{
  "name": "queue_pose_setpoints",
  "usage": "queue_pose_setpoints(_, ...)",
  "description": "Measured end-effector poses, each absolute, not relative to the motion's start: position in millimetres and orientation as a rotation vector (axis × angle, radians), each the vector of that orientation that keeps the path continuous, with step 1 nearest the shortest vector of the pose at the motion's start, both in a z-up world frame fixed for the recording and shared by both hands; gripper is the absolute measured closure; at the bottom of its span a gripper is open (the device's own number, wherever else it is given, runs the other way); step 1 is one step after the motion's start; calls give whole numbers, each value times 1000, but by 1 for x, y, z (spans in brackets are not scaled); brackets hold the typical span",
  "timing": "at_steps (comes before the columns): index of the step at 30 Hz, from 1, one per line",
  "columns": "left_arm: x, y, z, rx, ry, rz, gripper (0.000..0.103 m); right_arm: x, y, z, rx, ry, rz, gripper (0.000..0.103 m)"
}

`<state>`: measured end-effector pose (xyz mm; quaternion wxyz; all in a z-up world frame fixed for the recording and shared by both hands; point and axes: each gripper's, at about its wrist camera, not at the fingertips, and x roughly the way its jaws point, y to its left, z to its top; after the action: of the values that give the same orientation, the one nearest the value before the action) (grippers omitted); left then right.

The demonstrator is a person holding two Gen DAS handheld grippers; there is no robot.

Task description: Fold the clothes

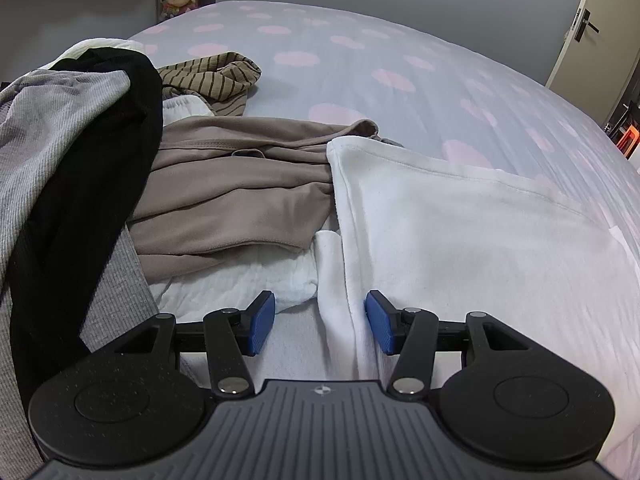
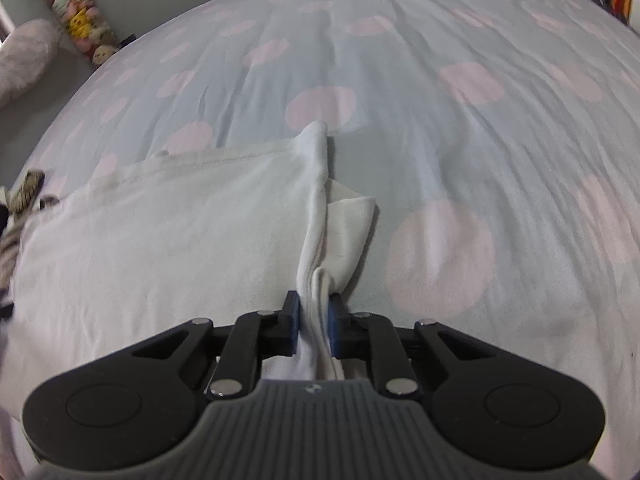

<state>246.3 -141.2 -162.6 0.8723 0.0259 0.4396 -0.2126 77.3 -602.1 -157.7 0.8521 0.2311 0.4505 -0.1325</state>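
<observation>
A white garment lies spread on the bed. In the left wrist view its left edge runs down between the blue pads of my left gripper, which stands open; the pads do not press the cloth. In the right wrist view the same white garment has its right edge bunched into a ridge. My right gripper is shut on that ridge, and a small folded flap sticks out just beyond the fingers.
A pile of clothes sits at the left: a beige garment, a black one, a grey ribbed one and a striped one. The bed sheet, pale blue with pink spots, stretches beyond. A door stands far right.
</observation>
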Motion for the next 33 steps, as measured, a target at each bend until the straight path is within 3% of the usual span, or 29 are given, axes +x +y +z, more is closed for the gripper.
queue_pose_setpoints(11,248,-138,-159,26,932,-458,58,87,-590,-104,602,958,-253,87)
queue_pose_setpoints(33,246,-122,-142,-77,885,-530,60,178,-444,-9,563,900,41,88)
